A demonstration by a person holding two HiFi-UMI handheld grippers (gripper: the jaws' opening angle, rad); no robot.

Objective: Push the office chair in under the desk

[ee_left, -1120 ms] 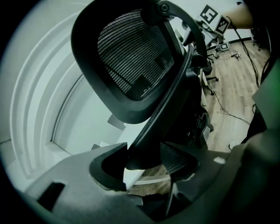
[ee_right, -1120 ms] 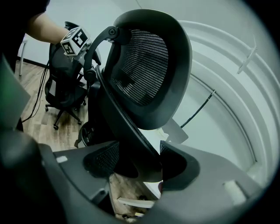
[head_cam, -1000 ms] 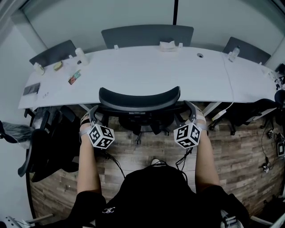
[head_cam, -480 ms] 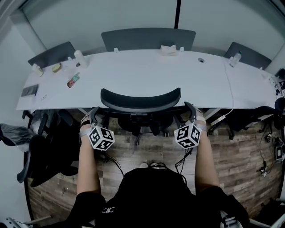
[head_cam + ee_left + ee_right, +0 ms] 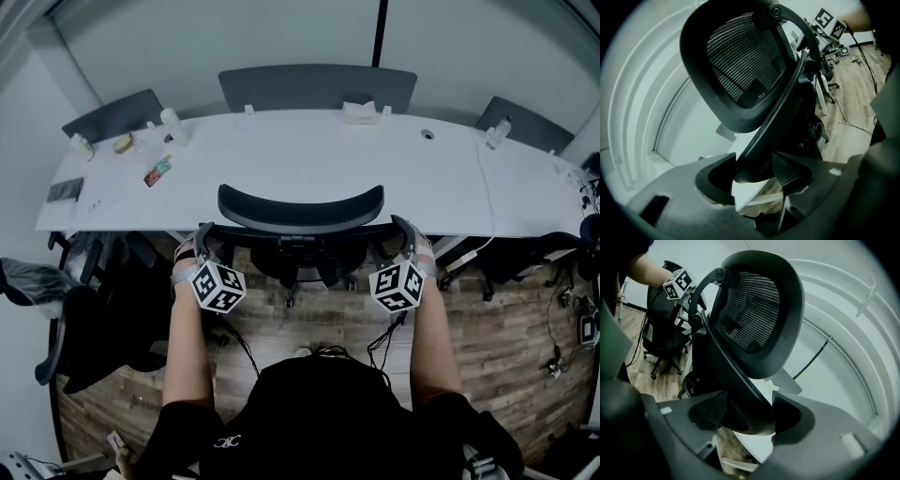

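A black mesh-backed office chair (image 5: 300, 208) stands at the front edge of the long white desk (image 5: 309, 155), with its headrest overlapping the desktop. My left gripper (image 5: 202, 240) is shut on the left side of the chair's back frame (image 5: 761, 136). The right gripper (image 5: 405, 236) is shut on the right side of that frame (image 5: 736, 380). In the left gripper view the mesh headrest (image 5: 740, 61) rises above my left gripper (image 5: 754, 174). In the right gripper view the headrest (image 5: 754, 310) rises above my right gripper (image 5: 754, 417). The seat is hidden under the desk.
Three grey chairs (image 5: 317, 86) line the desk's far side. Black chairs stand to the left (image 5: 94, 309) and right (image 5: 534, 246). A bottle (image 5: 172, 123), a phone (image 5: 66, 190) and small items lie on the desk. Cables (image 5: 567, 347) trail over the wood floor.
Almost nothing differs. The chair back and both grippers stay at the desk's front edge, and the head view has drifted slightly.
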